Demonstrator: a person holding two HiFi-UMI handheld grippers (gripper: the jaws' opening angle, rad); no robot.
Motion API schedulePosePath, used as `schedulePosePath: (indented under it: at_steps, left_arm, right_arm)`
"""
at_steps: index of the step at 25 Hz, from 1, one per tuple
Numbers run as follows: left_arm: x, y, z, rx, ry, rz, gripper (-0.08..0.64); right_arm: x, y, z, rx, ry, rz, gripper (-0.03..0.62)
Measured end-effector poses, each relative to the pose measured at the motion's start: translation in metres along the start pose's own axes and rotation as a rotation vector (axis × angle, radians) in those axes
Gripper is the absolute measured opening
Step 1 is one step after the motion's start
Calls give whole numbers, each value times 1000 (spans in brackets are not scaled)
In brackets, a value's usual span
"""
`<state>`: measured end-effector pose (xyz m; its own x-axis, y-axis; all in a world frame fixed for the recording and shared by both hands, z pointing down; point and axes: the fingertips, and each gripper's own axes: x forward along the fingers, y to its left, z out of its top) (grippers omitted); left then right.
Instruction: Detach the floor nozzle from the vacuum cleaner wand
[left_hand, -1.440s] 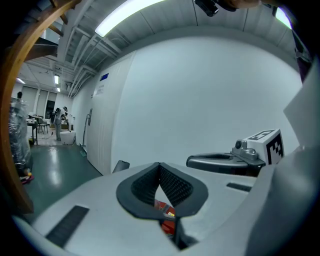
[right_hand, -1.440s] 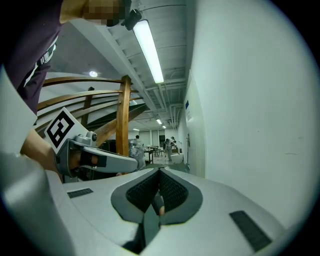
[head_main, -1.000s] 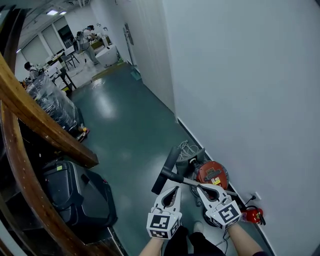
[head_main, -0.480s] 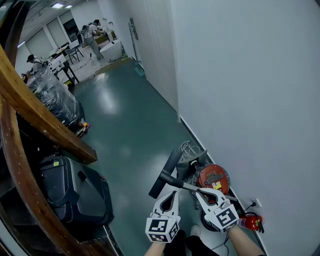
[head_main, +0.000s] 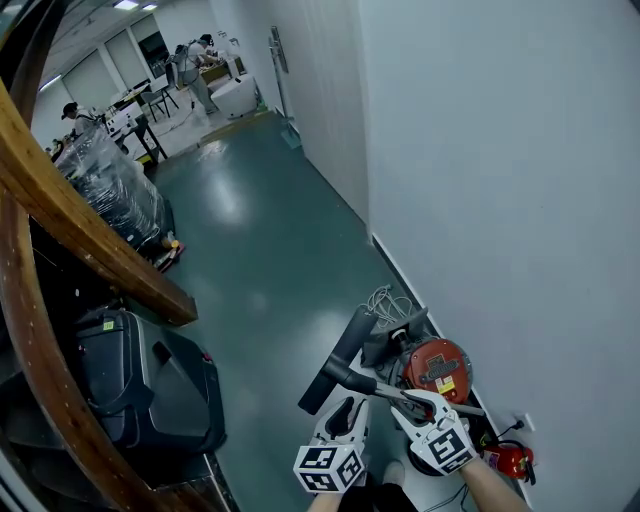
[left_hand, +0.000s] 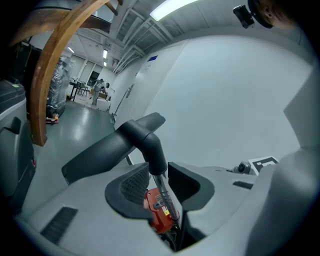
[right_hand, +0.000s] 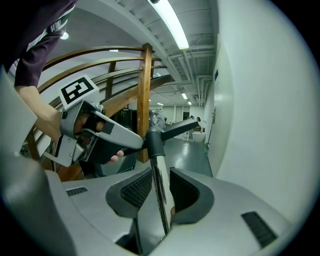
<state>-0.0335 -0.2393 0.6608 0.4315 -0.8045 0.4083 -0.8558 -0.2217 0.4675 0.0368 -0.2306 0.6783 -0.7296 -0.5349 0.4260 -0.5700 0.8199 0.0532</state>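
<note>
The vacuum lies on the green floor by the white wall: red canister (head_main: 438, 368), chrome wand (head_main: 400, 392), black floor nozzle (head_main: 342, 358) on a bent neck. My left gripper (head_main: 347, 408) straddles the joint where the nozzle's neck (left_hand: 152, 150) meets the wand (left_hand: 164, 195). Its jaws have just been opening, and the neck stands between the pads with slim gaps. My right gripper (head_main: 416, 402) sits further along the wand (right_hand: 161, 192). Its jaws have just been opening too, one on each side of the tube. The left gripper view (left_hand: 159, 182) and right gripper view (right_hand: 160, 187) both look along the wand.
A black hard case (head_main: 150, 385) stands at the left under a curved wooden rail (head_main: 90, 250). A coiled cable (head_main: 385, 300) lies beyond the canister, and a red object (head_main: 508, 458) sits near a wall socket. People (head_main: 195, 60) work at tables far down the hall.
Both grippers have dropped onto the wand, and their jaws, shut before, now stand apart around it. The head view has tipped a little.
</note>
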Motion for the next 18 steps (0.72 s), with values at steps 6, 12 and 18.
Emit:
schedulePosePath:
  at_steps: [6,12,18]
  left_arm:
    - [22,7,-12,-45,21,-16,174]
    - [43,6,-8,-84,8,-59,193]
    - [58,5,6,-136,-23,-87,195]
  right_arm:
    - [29,1,-30,-80,73,33,162]
    - [50,-4,-41,-118,106,48,178]
    - [62,-6,-48,-121,129,66,179]
